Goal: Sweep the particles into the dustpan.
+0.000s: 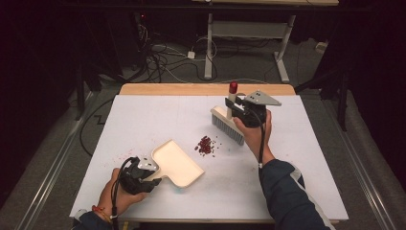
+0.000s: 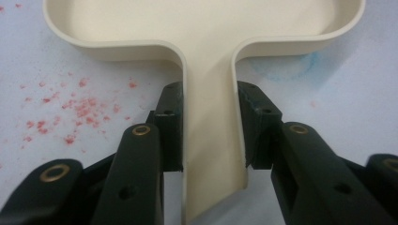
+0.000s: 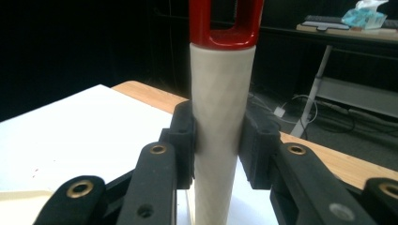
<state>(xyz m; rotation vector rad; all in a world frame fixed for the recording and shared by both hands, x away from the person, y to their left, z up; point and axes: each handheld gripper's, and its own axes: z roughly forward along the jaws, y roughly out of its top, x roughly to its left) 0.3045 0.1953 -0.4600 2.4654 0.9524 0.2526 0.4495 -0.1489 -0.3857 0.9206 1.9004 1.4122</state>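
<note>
A cream dustpan point(image 1: 177, 163) lies flat on the white table, its open mouth toward a small pile of dark red crumbs point(image 1: 206, 145). My left gripper point(image 1: 152, 179) is shut on the dustpan handle point(image 2: 211, 136), a jaw pad on each side. A hand brush point(image 1: 228, 125) with grey bristles stands just right of the crumbs, bristles at the table. Its white handle point(image 3: 220, 122) with a red loop end point(image 3: 226, 21) points up, and my right gripper point(image 1: 235, 108) is shut on it.
Faint red dust point(image 2: 75, 112) marks the table point(image 1: 143, 120) left of the dustpan handle, and a pale blue smudge point(image 2: 281, 70) lies to its right. Beyond the far wooden edge point(image 1: 206, 89) are cables and desk legs point(image 1: 209, 48) on the floor.
</note>
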